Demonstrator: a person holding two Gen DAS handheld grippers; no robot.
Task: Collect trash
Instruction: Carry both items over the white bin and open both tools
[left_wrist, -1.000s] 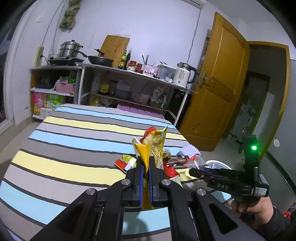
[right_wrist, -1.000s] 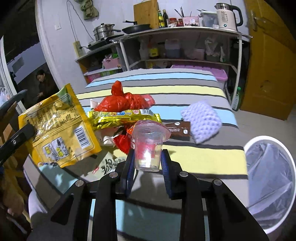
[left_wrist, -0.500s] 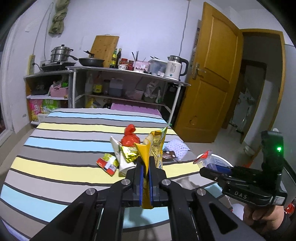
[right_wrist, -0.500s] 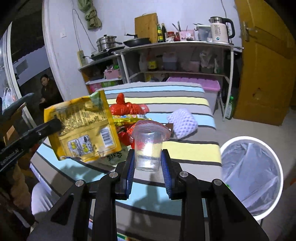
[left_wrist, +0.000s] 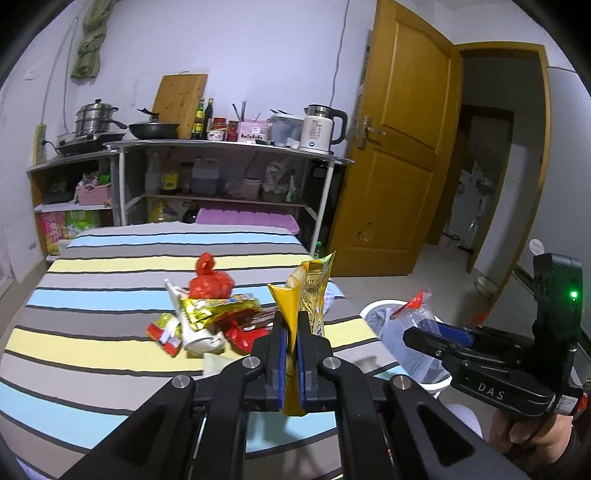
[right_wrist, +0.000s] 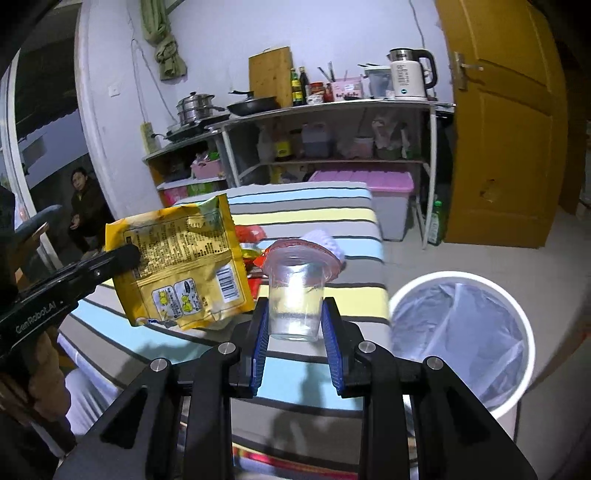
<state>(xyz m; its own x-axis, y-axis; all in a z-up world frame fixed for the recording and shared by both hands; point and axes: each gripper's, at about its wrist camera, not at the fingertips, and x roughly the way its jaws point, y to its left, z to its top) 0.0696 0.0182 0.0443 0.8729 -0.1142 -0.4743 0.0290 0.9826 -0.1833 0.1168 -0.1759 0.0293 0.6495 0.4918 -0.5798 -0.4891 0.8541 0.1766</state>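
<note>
My left gripper is shut on a yellow snack bag, held upright above the striped table's near edge; the bag also shows in the right wrist view. My right gripper is shut on a clear plastic cup with a peeled red lid, held off the table's right side, close to the white lined bin. In the left wrist view the cup hangs over the bin. More trash lies on the table: a red knotted bag, a gold wrapper, a small red packet.
The striped table fills the left. A white foam net lies at its right edge. Metal shelves with pans, bottles and a kettle stand behind. A pink-lidded box and an orange door are at the right.
Both grippers have lifted and pulled back from the trash pile with their loads. The right gripper with the cup has moved right, over towards the bin.
</note>
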